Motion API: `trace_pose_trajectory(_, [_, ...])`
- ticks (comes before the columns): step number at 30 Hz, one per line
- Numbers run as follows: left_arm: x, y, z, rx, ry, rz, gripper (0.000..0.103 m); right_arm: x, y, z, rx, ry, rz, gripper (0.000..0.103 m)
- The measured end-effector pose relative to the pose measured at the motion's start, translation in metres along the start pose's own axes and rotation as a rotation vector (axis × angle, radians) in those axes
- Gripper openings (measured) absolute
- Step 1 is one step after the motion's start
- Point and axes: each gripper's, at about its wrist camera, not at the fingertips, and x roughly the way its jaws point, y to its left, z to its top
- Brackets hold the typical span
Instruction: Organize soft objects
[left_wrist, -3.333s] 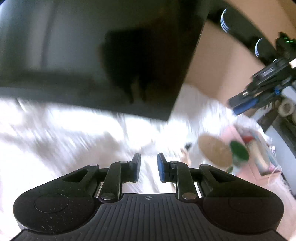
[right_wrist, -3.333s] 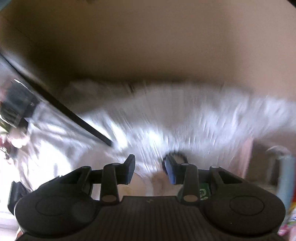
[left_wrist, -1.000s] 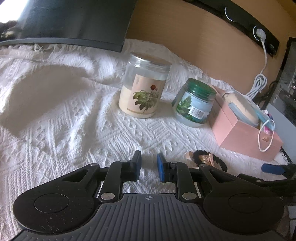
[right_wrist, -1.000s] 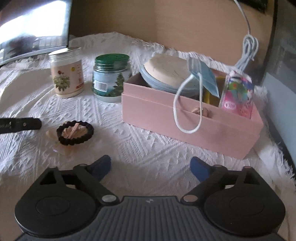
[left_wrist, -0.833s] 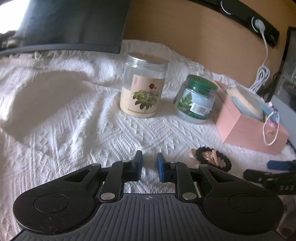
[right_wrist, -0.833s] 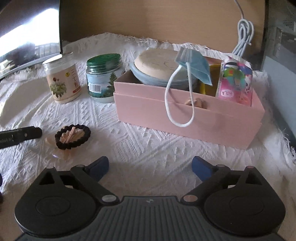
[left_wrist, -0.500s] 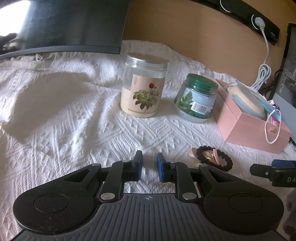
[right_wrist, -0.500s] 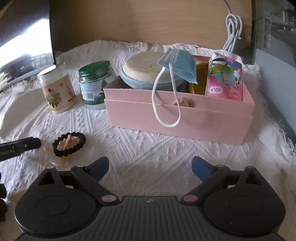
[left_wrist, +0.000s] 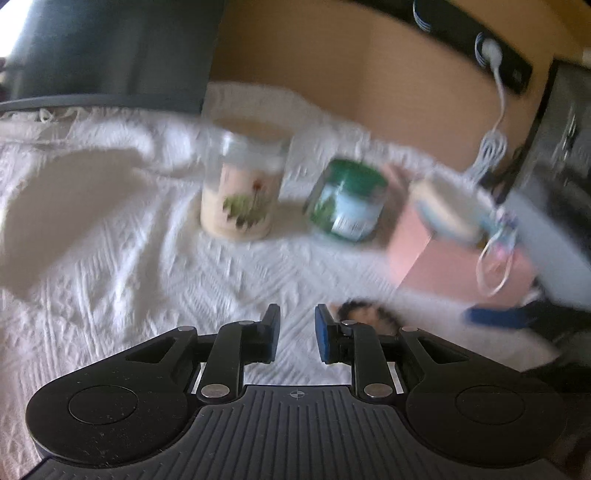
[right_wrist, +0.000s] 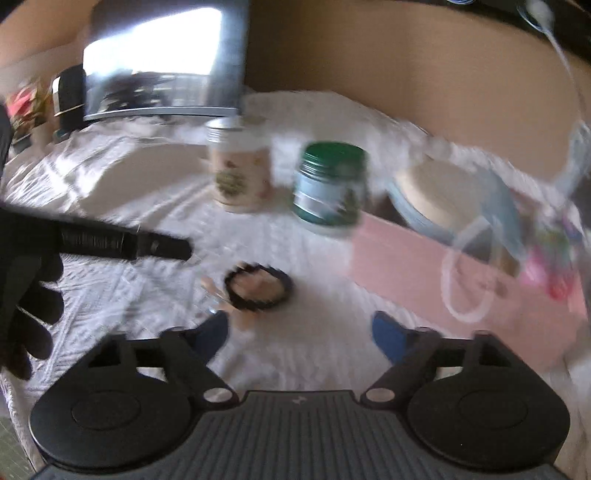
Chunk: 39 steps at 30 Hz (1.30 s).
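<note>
A black hair tie rings a beige clip on the white cloth, just ahead of my right gripper. Its jaws are closing and hold nothing. The hair tie also lies just right of my left gripper. That gripper's jaws stand a narrow gap apart, opening slightly, with only cloth between them. The pink box at the right holds a round padded item, a blue face mask with a white loop over its wall, and a colourful packet. Both views are blurred.
A cream flowered jar and a green-lidded jar stand behind the hair tie. A dark monitor sits at the back left, a white cable at the back right. A black-gloved hand holds the left gripper.
The right gripper's jaws have narrowed and its view has swung left, bringing the hair tie in front of it. The left gripper has lifted a little, and both views are now blurred.
</note>
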Motion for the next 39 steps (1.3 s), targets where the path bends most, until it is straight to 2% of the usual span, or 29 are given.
trace_pose_trajectory(2, [-0.006,-0.002,0.01,-0.01,0.003,0.005,0.023,0.007,0.008,0.007,-0.033,-0.014,0.014,0.056])
trace_pose_trajectory(5, [-0.013,-0.008,0.018,0.011,0.003,0.01,0.023,0.019,0.017,0.013,-0.057,-0.002,0.035,0.049])
trace_pose_trajectory(6, [-0.016,-0.009,0.02,0.019,0.006,-0.006,0.023,0.022,0.019,0.014,-0.065,0.004,0.048,0.042])
trace_pose_trajectory(7, [-0.02,-0.011,0.02,0.027,0.009,-0.023,0.023,0.023,0.023,0.015,-0.081,0.009,0.056,0.039])
trace_pose_trajectory(9, [-0.022,-0.013,0.019,0.043,0.021,-0.039,0.023,0.025,0.034,0.014,-0.126,0.021,0.065,0.039])
trace_pose_trajectory(10, [-0.022,-0.013,0.017,0.043,0.032,-0.044,0.023,0.025,0.037,0.013,-0.147,0.031,0.07,0.028])
trace_pose_trajectory(11, [-0.021,-0.013,0.014,0.04,0.047,-0.049,0.023,0.024,0.043,0.011,-0.176,0.042,0.058,0.008])
trace_pose_trajectory(13, [-0.02,-0.013,0.01,0.038,0.07,-0.065,0.023,0.019,0.043,0.013,-0.179,0.041,0.021,0.007])
trace_pose_trajectory(18, [-0.011,-0.012,0.012,0.018,0.083,-0.094,0.023,-0.045,0.001,0.028,0.009,-0.051,0.039,0.007])
trace_pose_trajectory(20, [-0.004,-0.019,0.016,0.033,0.098,-0.117,0.023,-0.064,-0.015,0.028,0.042,-0.069,0.0,0.007])
trace_pose_trajectory(22, [0.001,-0.03,0.018,0.078,0.102,-0.134,0.023,-0.075,-0.029,0.021,0.062,-0.054,-0.076,0.007])
trace_pose_trajectory(24, [0.01,-0.046,0.019,0.142,0.119,-0.12,0.023,-0.076,-0.044,0.012,0.114,-0.013,-0.124,0.007])
trace_pose_trajectory(27, [0.03,-0.062,0.015,0.226,0.165,-0.047,0.023,-0.072,-0.057,0.002,0.181,0.05,-0.155,0.007])
trace_pose_trajectory(29, [0.045,-0.066,0.01,0.233,0.218,0.002,0.023,-0.072,-0.057,-0.004,0.19,0.066,-0.164,0.007])
trace_pose_trajectory(32, [0.05,-0.071,0.009,0.242,0.22,-0.011,0.024,-0.078,-0.054,-0.01,0.189,0.075,-0.163,0.007])
trace_pose_trajectory(34, [0.056,-0.076,0.008,0.256,0.267,-0.027,0.024,-0.082,-0.052,-0.014,0.194,0.079,-0.162,0.007])
trace_pose_trajectory(36, [0.06,-0.079,0.006,0.263,0.286,-0.053,0.032,-0.088,-0.051,-0.018,0.206,0.084,-0.16,0.007])
trace_pose_trajectory(39, [0.064,-0.083,0.008,0.291,0.293,-0.061,0.033,-0.091,-0.05,-0.023,0.212,0.092,-0.165,0.007])
